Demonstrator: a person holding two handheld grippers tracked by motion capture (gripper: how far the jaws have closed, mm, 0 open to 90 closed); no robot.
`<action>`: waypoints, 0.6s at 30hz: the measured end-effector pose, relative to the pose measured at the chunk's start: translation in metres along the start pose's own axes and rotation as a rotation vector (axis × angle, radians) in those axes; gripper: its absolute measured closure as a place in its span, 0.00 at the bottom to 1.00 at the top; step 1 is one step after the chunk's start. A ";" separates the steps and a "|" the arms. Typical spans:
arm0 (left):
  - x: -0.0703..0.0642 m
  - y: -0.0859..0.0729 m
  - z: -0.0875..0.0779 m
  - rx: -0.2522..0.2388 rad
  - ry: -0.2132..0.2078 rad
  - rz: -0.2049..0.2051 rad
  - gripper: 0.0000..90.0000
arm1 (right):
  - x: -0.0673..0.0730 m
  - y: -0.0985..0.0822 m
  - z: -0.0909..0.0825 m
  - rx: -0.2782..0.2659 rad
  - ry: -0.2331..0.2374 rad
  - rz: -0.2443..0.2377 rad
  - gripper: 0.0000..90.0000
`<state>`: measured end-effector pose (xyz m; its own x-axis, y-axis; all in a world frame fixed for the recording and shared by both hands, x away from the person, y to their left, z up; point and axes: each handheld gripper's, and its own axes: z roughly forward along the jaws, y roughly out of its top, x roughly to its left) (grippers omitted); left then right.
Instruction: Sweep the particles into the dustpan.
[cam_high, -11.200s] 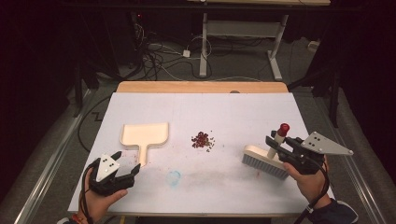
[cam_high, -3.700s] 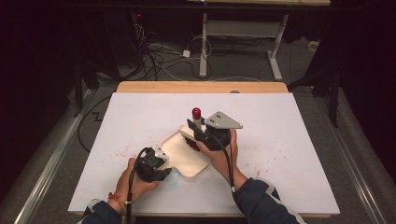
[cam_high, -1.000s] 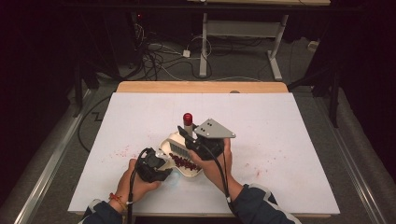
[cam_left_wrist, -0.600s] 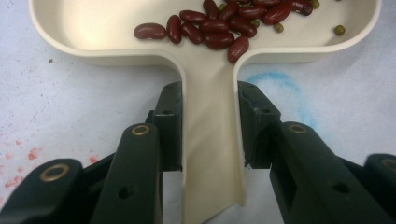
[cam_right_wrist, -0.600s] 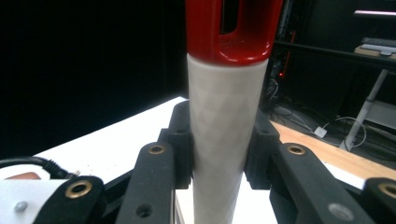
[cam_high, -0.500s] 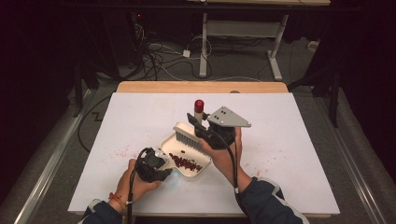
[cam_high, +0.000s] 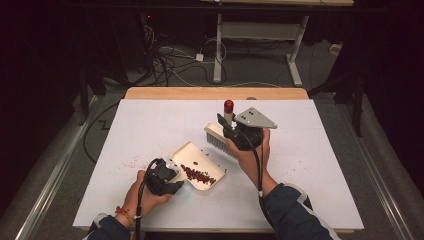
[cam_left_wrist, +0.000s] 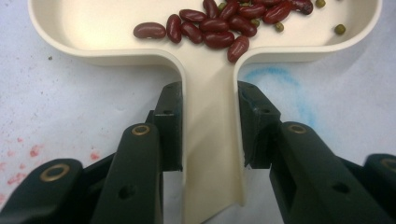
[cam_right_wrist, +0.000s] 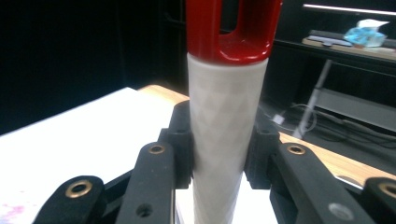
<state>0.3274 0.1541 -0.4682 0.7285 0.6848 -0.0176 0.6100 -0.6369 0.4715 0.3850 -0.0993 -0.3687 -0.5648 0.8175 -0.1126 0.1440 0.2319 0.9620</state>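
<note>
**Beans gathered in the dustpan, brush lifted clear**

The cream dustpan (cam_high: 197, 167) is seen lying on the white-covered counter (cam_high: 150, 125), its handle clamped between the closed jaws of the left tongs (cam_left_wrist: 210, 123). In the left gripper view the black pads are pressed against both sides of the narrow handle, which runs down between them. A cluster of red kidney beans (cam_left_wrist: 219, 25) is gathered in the pan near the root of the handle, and a few small green beans (cam_left_wrist: 340, 29) are scattered among them at the pan's right side. In the high view the beans (cam_high: 198, 175) are shown inside the pan, near the left tongs (cam_high: 172, 175).

The brush (cam_high: 220, 137) is held by the right tongs (cam_high: 227, 125) above the counter, just beyond the far edge of the pan and apart from it. Its bristled head points toward the pan and its red-capped handle stands upward. In the right gripper view the right tongs (cam_right_wrist: 219, 158) are closed on the white handle (cam_right_wrist: 227, 130), with the red cap (cam_right_wrist: 233, 28) above the grip.

Faint reddish speckles (cam_high: 131, 162) are seen on the counter cover to the left of the pan, and a pale blue smudge (cam_left_wrist: 280, 79) is visible beside the pan's handle.
</note>
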 end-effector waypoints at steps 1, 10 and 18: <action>0.000 0.000 -0.001 0.002 -0.001 0.000 0.71 | 0.000 -0.003 0.002 0.005 -0.008 0.001 0.77; -0.003 -0.002 -0.008 0.017 -0.007 0.010 0.71 | 0.008 -0.016 0.011 0.025 0.006 0.004 0.77; -0.002 0.000 -0.007 0.012 -0.007 -0.003 0.71 | 0.034 -0.017 0.009 0.017 0.076 0.016 0.77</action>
<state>0.3237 0.1549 -0.4623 0.7287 0.6843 -0.0257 0.6161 -0.6388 0.4609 0.3709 -0.0708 -0.3916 -0.6225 0.7788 -0.0772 0.1673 0.2288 0.9590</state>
